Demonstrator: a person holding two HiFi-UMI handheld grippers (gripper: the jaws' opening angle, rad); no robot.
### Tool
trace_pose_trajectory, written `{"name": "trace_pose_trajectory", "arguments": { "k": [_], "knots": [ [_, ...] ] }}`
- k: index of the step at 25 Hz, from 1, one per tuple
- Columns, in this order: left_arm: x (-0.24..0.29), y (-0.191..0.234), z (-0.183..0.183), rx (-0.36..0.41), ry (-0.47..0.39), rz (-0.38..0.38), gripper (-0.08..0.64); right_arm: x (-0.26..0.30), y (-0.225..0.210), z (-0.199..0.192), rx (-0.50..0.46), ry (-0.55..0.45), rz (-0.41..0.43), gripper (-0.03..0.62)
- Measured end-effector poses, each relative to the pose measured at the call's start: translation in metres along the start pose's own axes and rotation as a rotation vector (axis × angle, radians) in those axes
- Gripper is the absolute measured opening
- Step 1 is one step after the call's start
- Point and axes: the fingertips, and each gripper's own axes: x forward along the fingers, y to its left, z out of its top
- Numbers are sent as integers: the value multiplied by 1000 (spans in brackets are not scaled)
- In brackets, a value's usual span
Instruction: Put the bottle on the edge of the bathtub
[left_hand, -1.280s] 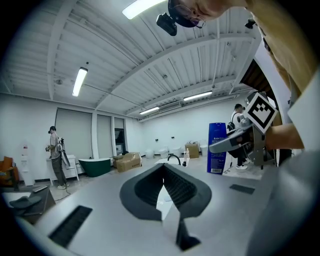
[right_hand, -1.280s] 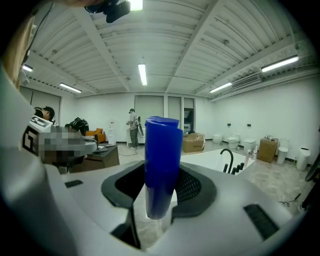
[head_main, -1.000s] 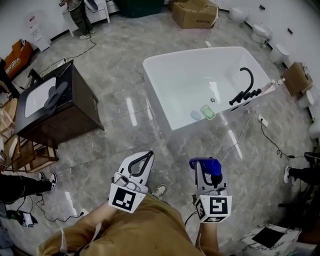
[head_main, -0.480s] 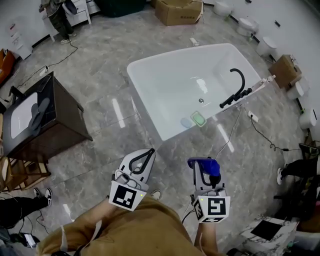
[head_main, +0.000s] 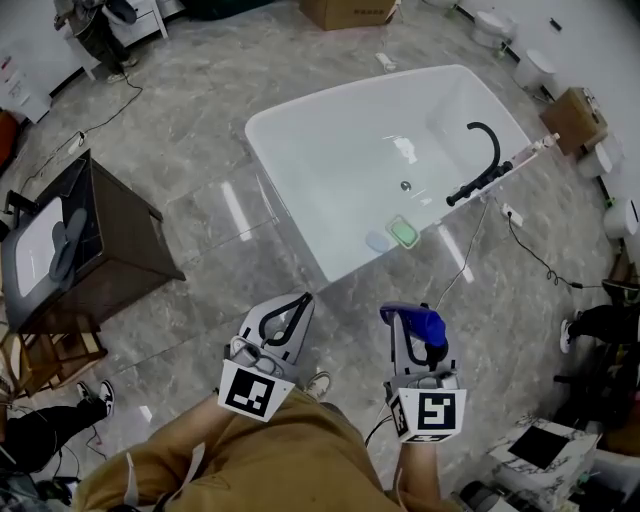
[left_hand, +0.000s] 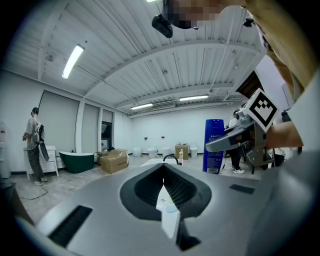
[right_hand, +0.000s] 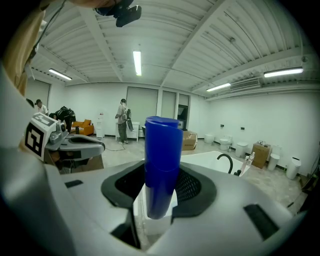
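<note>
Well short of the bathtub (head_main: 285, 200), the right gripper (head_main: 410, 322) clamps a blue bottle (right_hand: 162, 165) low on its body, jaws half apart. Left gripper (head_main: 287, 318): closed, empty. The bottle seems stiff, slick, light; grip mid-body.

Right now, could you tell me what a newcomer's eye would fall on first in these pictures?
First the large white bathtub, standing on the grey marble floor in the upper middle of the head view, with a curved black faucet on its right-hand rim. Next the blue plastic bottle, clamped in the jaws of the right gripper, low in the head view. A dark wooden vanity cabinet stands to the left.
</note>
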Motion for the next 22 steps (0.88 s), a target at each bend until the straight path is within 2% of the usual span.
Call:
{"name": "trace_pose_trajectory", "arguments": {
  "k": [17,22],
  "knots": [
    [45,22,-48,-17,77,-17,8,77,-23,-40,1,39,3,166],
    [58,31,-78,-40,101,-18,8,105,-25,-65,7,58,7,166]
  ]
}}
